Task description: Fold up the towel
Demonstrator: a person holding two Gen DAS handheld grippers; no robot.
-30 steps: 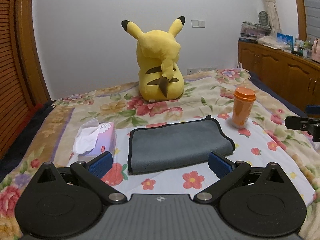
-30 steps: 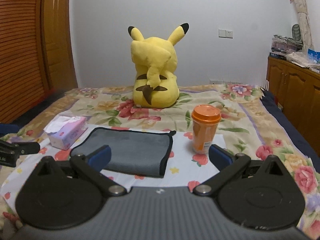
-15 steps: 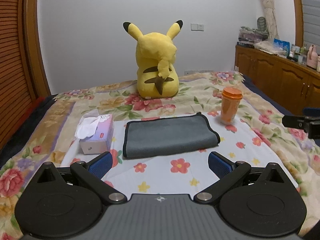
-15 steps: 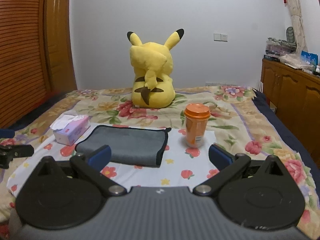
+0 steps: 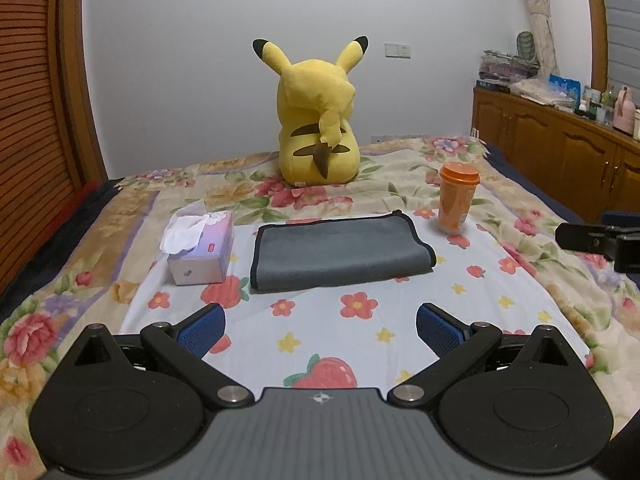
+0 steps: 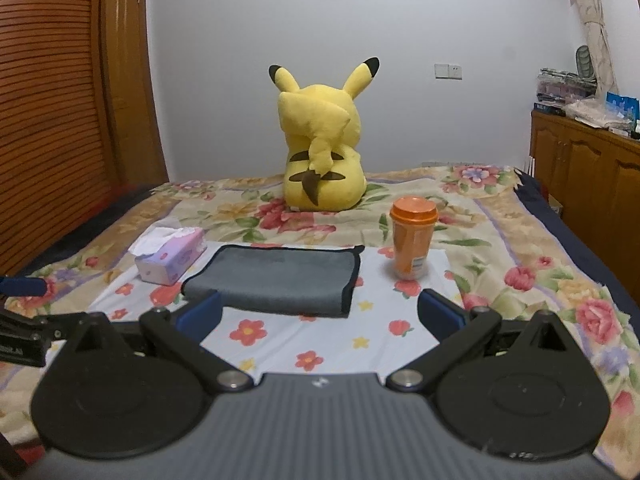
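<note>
Both my jaws wide apart, empty. Grey towel [image 5: 340, 252] mid-frame, folded; orange cup [image 5: 456, 204] right of it, tip-over risk on reach.

— What lies ahead of the left gripper [image 5: 320, 326]?
— A grey towel [image 5: 340, 254], folded, flat on the flowered bedsheet [image 5: 360, 344], well apart from the spread blue fingers [image 5: 202, 328].
— And beside it?
— A tissue box [image 5: 200, 250] on its left, an orange cup [image 5: 456, 202] at its far right corner, a yellow plush toy [image 5: 318, 120] behind.
</note>
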